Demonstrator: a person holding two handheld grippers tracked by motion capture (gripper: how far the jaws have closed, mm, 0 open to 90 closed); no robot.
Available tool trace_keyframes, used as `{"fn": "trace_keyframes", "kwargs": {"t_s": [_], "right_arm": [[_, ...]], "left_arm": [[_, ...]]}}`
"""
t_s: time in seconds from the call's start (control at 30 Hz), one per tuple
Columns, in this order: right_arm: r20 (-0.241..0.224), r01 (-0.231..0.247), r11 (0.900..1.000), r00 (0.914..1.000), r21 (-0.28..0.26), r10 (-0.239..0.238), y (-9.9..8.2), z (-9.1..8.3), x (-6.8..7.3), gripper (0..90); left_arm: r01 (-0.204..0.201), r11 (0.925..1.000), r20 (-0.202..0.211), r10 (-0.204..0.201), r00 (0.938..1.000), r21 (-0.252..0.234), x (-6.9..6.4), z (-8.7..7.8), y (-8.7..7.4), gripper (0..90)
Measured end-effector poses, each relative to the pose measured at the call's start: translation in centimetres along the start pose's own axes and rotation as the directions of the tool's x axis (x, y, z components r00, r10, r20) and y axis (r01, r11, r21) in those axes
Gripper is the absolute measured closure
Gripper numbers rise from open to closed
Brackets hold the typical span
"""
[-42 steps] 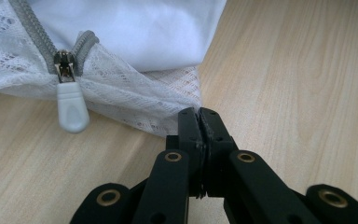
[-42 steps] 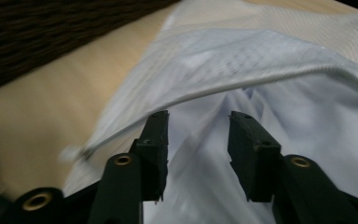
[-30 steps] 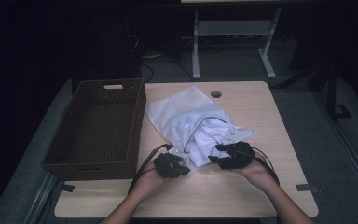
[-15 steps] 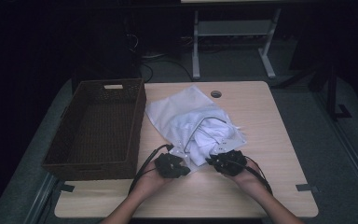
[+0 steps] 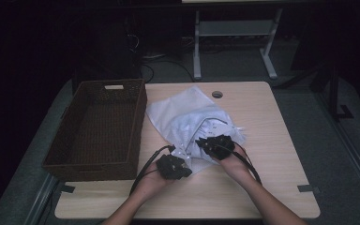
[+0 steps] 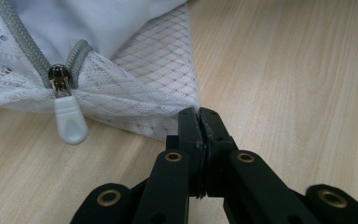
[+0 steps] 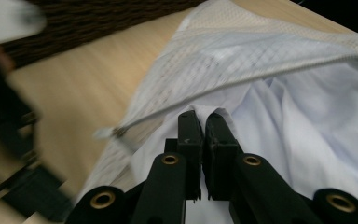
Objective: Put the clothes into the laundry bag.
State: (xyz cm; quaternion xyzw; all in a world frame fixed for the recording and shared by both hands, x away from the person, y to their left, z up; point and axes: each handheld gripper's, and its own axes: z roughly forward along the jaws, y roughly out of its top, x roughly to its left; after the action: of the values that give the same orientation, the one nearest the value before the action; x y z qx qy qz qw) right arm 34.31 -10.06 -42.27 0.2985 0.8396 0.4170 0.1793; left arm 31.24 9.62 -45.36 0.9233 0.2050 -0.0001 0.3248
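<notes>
A white mesh laundry bag (image 5: pixel 187 115) lies in the middle of the table, with white cloth (image 5: pixel 215 129) showing in its unzipped mouth. My left gripper (image 5: pixel 183 161) is shut on the bag's near corner (image 6: pixel 186 100), its tips (image 6: pixel 199 112) pinching the mesh flat on the wood. The zipper's white pull (image 6: pixel 67 119) hangs just left of that corner. My right gripper (image 5: pixel 202 142) is at the bag's mouth. Its jaws (image 7: pixel 204 116) have just been closing and now pinch a fold of the white cloth (image 7: pixel 284 121) beneath the zipper edge (image 7: pixel 242 81).
A brown wicker basket (image 5: pixel 98 126) stands on the left of the table, close to the bag. A round cable hole (image 5: pixel 217 94) sits near the far edge. Bare wood (image 5: pixel 276 140) lies right of the bag. A white desk frame (image 5: pixel 229 33) stands beyond.
My right gripper has moved left into the bag's mouth and its jaws have closed on the cloth. The left gripper has stayed on the bag's corner.
</notes>
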Motion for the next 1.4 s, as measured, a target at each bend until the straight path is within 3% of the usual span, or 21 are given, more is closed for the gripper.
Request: {"fn": "trace_keyframes", "kwargs": {"t_s": [0.07,0.13,0.33,0.47,0.6,0.7,0.8,0.9,1.03,1.17,1.4], "right_arm": [[0.035,-0.018,0.9997,0.9993,0.016,0.017,0.3,1.3,-0.6,86.5],[0.044,-0.052,0.9984,0.9977,0.02,0.051,0.4,2.5,-1.4,86.8],[0.082,-0.095,0.9954,0.9922,0.012,0.094,0.9,5.1,-2.9,87.1],[0.108,-0.093,0.9954,0.99,0.023,0.09,1.3,6.4,-3.5,87.1],[0.126,-0.116,0.9921,0.986,0.047,0.11,0.6,7.8,-3.9,86.9],[0.123,-0.108,0.9931,0.9872,0.047,0.101,0.5,7.7,-3.9,83.9],[0.075,-0.099,0.9941,0.9927,0.046,0.095,0.6,6.9,-3.7,70.6],[0.049,-0.053,0.9981,0.9975,0.031,0.051,0.6,5.1,-3.1,62.3],[0.034,-0.03,0.9995,0.999,0.009,0.029,0.3,1.8,-3.0,56.6],[-0.021,-0.064,0.9979,0.9977,0.002,0.064,-0.8,-1.5,-3.3,51.0],[-0.081,-0.056,0.9962,0.9948,0.067,0.061,-3.8,-4.5,-2.5,46.3]], "left_arm": [[0.0,1.0,0.003,0.0,1.0,0.002,0.0,-0.1,0.0,88.7],[0.001,1.0,0.005,-0.001,1.0,0.003,0.0,-0.1,-0.1,88.8],[0.0,0.9999,0.004,0.0,1.0,0.01,0.0,0.0,-0.1,89.1],[0.001,0.9999,0.002,-0.001,1.0,0.017,0.1,0.0,-0.1,89.2],[-0.005,0.9998,-0.009,0.005,1.0,0.019,0.0,0.2,-0.1,89.1],[-0.001,0.9998,-0.011,0.001,0.9999,0.017,0.0,0.2,-0.1,88.6],[0.01,0.9999,-0.004,-0.009,0.9999,0.01,0.1,0.1,-0.2,88.4],[0.014,0.9999,-0.002,-0.014,0.9999,0.005,0.3,0.0,-0.2,88.1],[0.018,0.9998,0.001,-0.018,0.9998,0.0,0.4,0.0,-0.2,87.9],[0.021,0.9998,-0.001,-0.021,0.9998,-0.004,0.4,0.0,-0.2,87.9],[0.019,0.9998,-0.004,-0.019,0.9998,-0.003,0.4,-0.1,-0.2,87.7]]}}
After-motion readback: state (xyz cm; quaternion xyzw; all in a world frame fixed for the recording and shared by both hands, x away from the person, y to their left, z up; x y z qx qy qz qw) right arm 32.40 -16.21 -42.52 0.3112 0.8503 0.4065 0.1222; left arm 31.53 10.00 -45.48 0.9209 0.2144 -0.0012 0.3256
